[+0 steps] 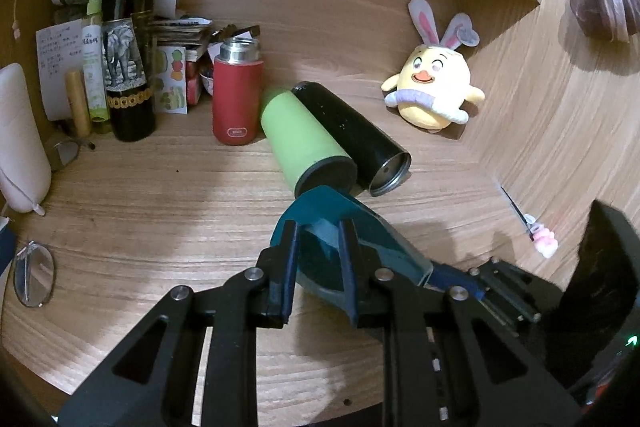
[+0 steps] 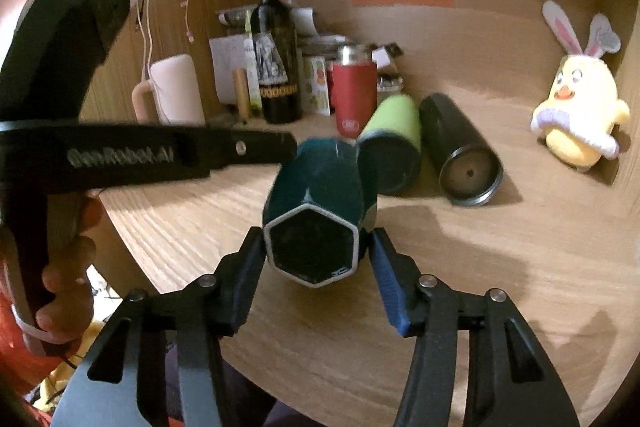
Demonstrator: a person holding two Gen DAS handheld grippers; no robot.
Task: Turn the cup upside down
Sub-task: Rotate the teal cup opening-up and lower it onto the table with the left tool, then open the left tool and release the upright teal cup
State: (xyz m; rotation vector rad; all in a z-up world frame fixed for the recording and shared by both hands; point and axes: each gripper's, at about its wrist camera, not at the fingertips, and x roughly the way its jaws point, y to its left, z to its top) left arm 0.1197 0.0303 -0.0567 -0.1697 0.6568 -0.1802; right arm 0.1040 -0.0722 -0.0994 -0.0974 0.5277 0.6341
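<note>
1. Teal cup (image 2: 320,203) on its side, hexagonal base toward the right wrist camera, mouth pointing away toward the back of the counter (image 2: 500,287); whether resting on the counter or lifted off it, cannot tell.
2. Left gripper (image 1: 320,267) closed on the cup: in the left wrist view both fingers pinch a teal wall or handle part between them, narrow gap, firm-looking hold.
3. Right gripper (image 2: 316,279) parted wide, one jaw each side of the cup's base end, holding nothing; left jaw looks close to or brushing the base rim, contact unclear through blur.
4. Just behind the cup: green tumbler (image 2: 394,147) and black tumbler (image 2: 460,151), both lying on their sides beside each other; red flask (image 2: 354,91) upright further back; plush chick (image 2: 580,115) well to the right.
5. Progress, as judged: roughly halfway. Cup tipped to horizontal, not yet inverted.
6. Left to do: further rotation until mouth faces down, set-down on a bare patch of counter, release.
7. Risk: mouth end near the green tumbler; a wide swing likely to knock it rolling.
</note>
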